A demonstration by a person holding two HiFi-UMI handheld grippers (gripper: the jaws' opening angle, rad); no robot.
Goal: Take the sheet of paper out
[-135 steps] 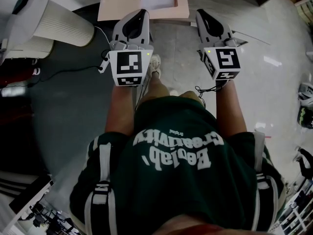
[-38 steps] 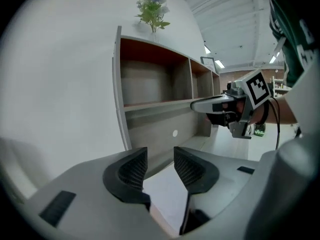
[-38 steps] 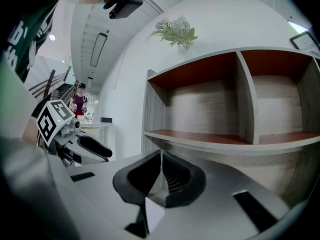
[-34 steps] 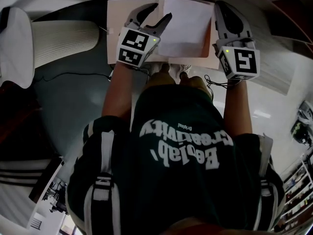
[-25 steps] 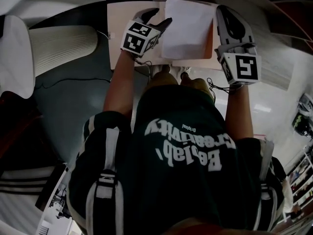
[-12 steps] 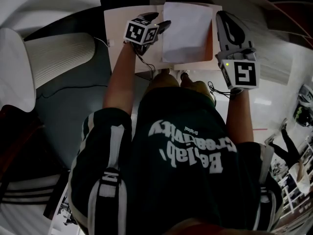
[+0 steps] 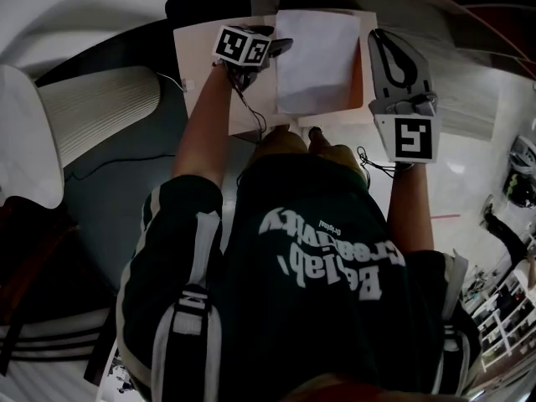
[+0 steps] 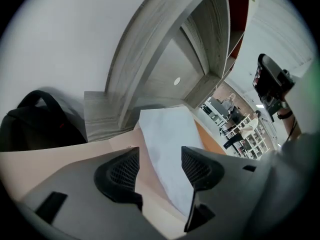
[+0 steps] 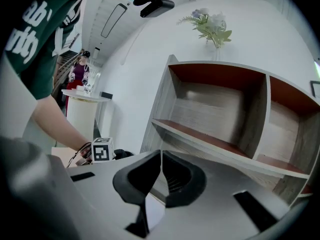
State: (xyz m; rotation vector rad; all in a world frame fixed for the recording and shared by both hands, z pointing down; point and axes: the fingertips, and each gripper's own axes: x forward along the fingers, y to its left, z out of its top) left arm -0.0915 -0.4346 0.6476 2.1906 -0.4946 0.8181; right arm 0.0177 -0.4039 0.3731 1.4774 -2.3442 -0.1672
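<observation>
On the far left of the head view lies a white ribbed cylinder [image 7: 100, 111], pleated along its length, well apart from the work.

Next comes the peach tabletop [image 7: 197, 53], smooth, matte and rectangular. Over it the left gripper [image 7: 280, 48] has changed most. A second or so ago it lay near the sheet's lower left corner. It has since pushed forward along the left edge and rolled, so its marker cube now faces up.

In the left gripper view the left gripper [image 8: 160, 166] stands with its jaws apart, and its black, mesh-textured pads [image 8: 122, 171] bracket the paper's near edge without touching it. I judge this to be lining up for a pinch, with the grasp itself not yet made.

The sheet of paper [image 7: 316, 57] has not moved. It lies on the tabletop, thin, white and flat-edged, and in the left gripper view the sheet [image 8: 170, 149] looks slightly lifted toward the far end. An orange strip [image 7: 358, 65] shows under its right edge, possibly a folder, though I cannot tell.

The right gripper [image 7: 381, 36] has barely shifted and sits just beside that strip. In its own view the right gripper [image 9: 161, 171] has its jaws pressed together, with nothing that I can make out between them. Beyond it stands a grey wood-grain shelf unit [image 9: 225, 114] with reddish-brown boards.
</observation>
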